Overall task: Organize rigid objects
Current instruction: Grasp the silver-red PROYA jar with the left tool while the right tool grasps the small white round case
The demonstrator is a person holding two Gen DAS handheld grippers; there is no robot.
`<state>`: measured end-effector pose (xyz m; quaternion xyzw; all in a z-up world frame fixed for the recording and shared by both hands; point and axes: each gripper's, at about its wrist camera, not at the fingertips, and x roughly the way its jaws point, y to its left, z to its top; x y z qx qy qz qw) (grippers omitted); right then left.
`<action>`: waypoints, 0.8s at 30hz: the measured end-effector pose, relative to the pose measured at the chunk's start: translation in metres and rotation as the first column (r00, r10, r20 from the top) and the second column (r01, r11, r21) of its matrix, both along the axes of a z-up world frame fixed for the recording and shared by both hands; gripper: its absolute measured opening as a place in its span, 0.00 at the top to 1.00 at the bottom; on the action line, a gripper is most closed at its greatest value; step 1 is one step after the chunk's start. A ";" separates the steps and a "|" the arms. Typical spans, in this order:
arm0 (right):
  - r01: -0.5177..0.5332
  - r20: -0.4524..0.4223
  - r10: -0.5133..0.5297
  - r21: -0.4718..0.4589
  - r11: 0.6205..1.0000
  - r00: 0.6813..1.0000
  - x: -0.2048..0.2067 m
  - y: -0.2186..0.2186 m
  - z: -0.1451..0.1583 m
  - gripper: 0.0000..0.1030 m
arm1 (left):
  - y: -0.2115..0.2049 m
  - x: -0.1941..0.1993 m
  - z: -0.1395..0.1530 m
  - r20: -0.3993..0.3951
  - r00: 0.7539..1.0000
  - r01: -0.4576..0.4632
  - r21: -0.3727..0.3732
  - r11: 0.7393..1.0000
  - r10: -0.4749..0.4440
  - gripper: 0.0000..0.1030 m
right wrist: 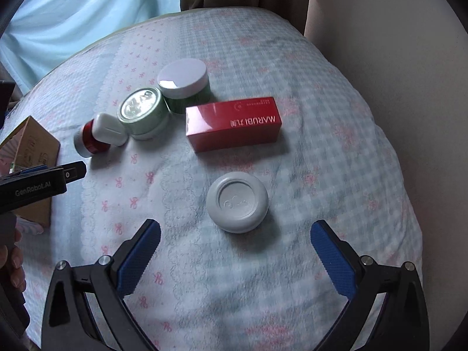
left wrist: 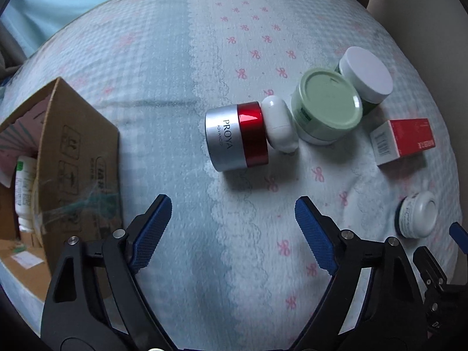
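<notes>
Both jaws are being held open and empty over the bed (left wrist: 163, 67); a cardboard box (left wrist: 79, 149) is being flanked by clustered jars (left wrist: 324, 108)

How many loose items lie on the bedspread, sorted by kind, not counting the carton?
Round jars: 4, silver-and-red jar, pale green jar, white-lidded green jar, small white jar
White case: 1
Red box: 1
Total: 6
</notes>
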<state>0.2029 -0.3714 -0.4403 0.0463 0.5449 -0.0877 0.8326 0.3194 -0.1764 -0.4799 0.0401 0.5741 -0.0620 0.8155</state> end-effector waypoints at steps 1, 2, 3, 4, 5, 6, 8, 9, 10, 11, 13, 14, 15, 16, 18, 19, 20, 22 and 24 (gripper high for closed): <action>0.011 -0.003 -0.011 0.009 1.000 1.000 0.001 -0.002 -0.007 0.01 | 0.000 0.004 -0.003 0.010 1.000 -0.003 0.003 1.000 0.003 0.17; 0.020 -0.007 -0.020 0.017 1.000 1.000 0.003 -0.002 -0.012 0.01 | 0.001 0.007 -0.005 0.021 1.000 -0.006 0.002 1.000 0.006 0.17; 0.026 -0.009 -0.026 0.022 0.999 1.000 0.003 -0.003 -0.016 0.01 | 0.002 0.010 -0.006 0.030 1.000 -0.007 0.001 1.000 0.007 0.17; 0.031 -0.011 -0.030 0.022 0.999 0.999 0.004 -0.003 -0.020 0.01 | 0.002 0.012 -0.006 0.035 0.999 -0.006 0.004 1.000 0.006 0.17; 0.033 -0.012 -0.033 0.019 0.999 0.999 0.005 -0.003 -0.022 0.01 | 0.001 0.015 -0.008 0.036 0.999 -0.003 0.006 1.000 0.002 0.17; 0.036 -0.015 -0.036 0.015 0.999 0.999 0.006 -0.001 -0.024 0.01 | 0.001 0.018 -0.009 0.036 0.999 0.002 0.007 1.000 -0.003 0.17; 0.040 -0.019 -0.040 0.013 0.999 0.999 0.009 0.000 -0.027 0.02 | -0.001 0.024 -0.010 0.036 0.999 0.010 0.012 1.000 -0.010 0.17; 0.043 -0.021 -0.042 0.011 0.999 0.999 0.011 0.000 -0.028 0.03 | -0.002 0.026 -0.011 0.036 0.999 0.011 0.008 1.000 -0.011 0.17; 0.044 -0.020 -0.044 0.009 0.999 0.999 0.013 0.000 -0.029 0.03 | -0.003 0.029 -0.012 0.038 0.999 0.013 0.005 1.000 -0.013 0.17; 0.043 -0.020 -0.043 0.005 0.999 0.999 0.015 0.000 -0.030 0.03 | -0.005 0.031 -0.012 0.039 0.999 0.017 0.003 1.000 -0.017 0.17; 0.041 -0.019 -0.041 -0.003 0.999 0.999 0.021 0.000 -0.031 0.03 | -0.008 0.034 -0.014 0.043 0.999 0.026 0.007 1.000 -0.026 0.17; 0.041 -0.022 -0.041 -0.003 0.999 0.999 0.024 0.001 -0.033 0.03 | -0.009 0.035 -0.016 0.041 0.999 0.030 0.009 1.000 -0.030 0.18; 0.041 -0.026 -0.041 -0.003 0.999 0.999 0.027 0.001 -0.035 0.04 | -0.010 0.037 -0.019 0.037 0.999 0.034 0.008 0.999 -0.034 0.24; 0.040 -0.030 -0.040 0.000 0.999 0.999 0.030 0.001 -0.037 0.08 | -0.010 0.038 -0.021 0.031 0.999 0.037 0.005 0.999 -0.037 0.35; 0.040 -0.047 -0.040 0.007 0.999 0.998 0.035 0.002 -0.041 0.21 | -0.010 0.042 -0.025 0.013 0.999 0.037 0.004 0.999 -0.037 0.45; 0.044 -0.054 -0.044 0.005 0.999 0.998 0.037 0.002 -0.044 0.23 | -0.009 0.043 -0.026 0.008 0.999 0.037 -0.005 0.999 -0.037 0.47; 0.051 -0.059 -0.051 -0.003 0.999 0.997 0.039 0.001 -0.045 0.27 | -0.009 0.045 -0.026 0.007 0.999 0.036 -0.018 0.999 -0.036 0.48; 0.062 -0.058 -0.063 -0.013 0.998 0.996 0.040 0.000 -0.046 0.32 | -0.009 0.046 -0.025 0.009 0.999 0.046 -0.044 0.998 -0.046 0.58; 0.074 -0.059 -0.077 -0.042 0.996 0.995 0.039 -0.001 -0.044 0.48 | -0.011 0.047 -0.024 0.009 0.998 0.055 -0.040 0.998 -0.055 0.59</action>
